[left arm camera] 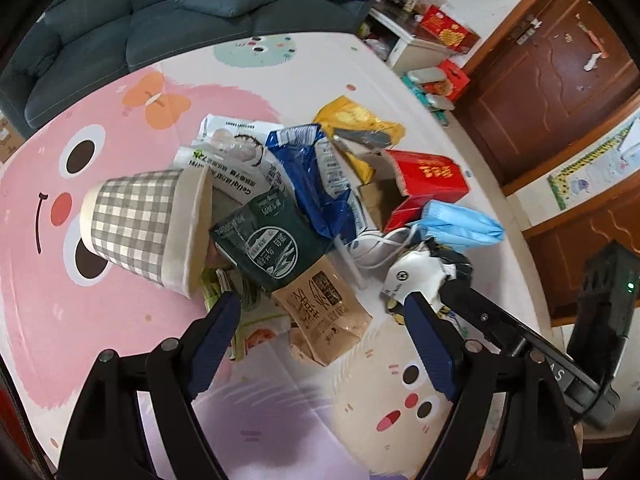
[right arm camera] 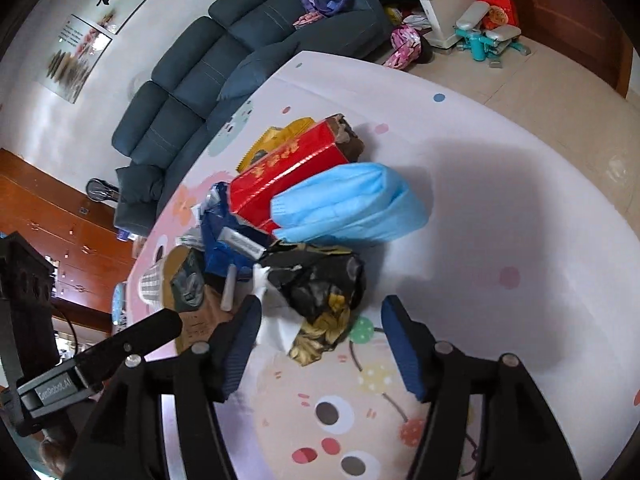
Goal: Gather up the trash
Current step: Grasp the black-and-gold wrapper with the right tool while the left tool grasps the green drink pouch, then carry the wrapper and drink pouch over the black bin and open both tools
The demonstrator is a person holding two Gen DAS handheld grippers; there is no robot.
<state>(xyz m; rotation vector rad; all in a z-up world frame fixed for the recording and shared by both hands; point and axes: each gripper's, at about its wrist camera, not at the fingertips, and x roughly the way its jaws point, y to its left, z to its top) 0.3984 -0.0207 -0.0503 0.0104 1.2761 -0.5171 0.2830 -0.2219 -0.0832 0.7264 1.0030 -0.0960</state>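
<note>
A pile of trash lies on a cartoon play mat point(left arm camera: 100, 320). In it are a checked paper cup point(left arm camera: 136, 224) on its side, a green pouch point(left arm camera: 268, 236), a brown pouch point(left arm camera: 324, 316), a blue bag point(left arm camera: 316, 184), a red box point(left arm camera: 428, 184) and a blue face mask point(left arm camera: 460, 224). My left gripper point(left arm camera: 322, 308) is open just above the brown pouch, which lies between its fingers. My right gripper point(right arm camera: 322, 312) is open too. It straddles a crumpled black and yellow wrapper point(right arm camera: 324, 292) and white tissue point(right arm camera: 276, 324), below the mask point(right arm camera: 352, 204) and red box point(right arm camera: 288, 172).
A dark sofa point(left arm camera: 160, 20) borders the mat at the back. A white cabinet point(left arm camera: 416, 48) with red gift boxes point(left arm camera: 448, 28) and a wooden door point(left arm camera: 560, 80) stand to the right. A finger point(right arm camera: 136, 336) of the left gripper crosses the right wrist view's left side.
</note>
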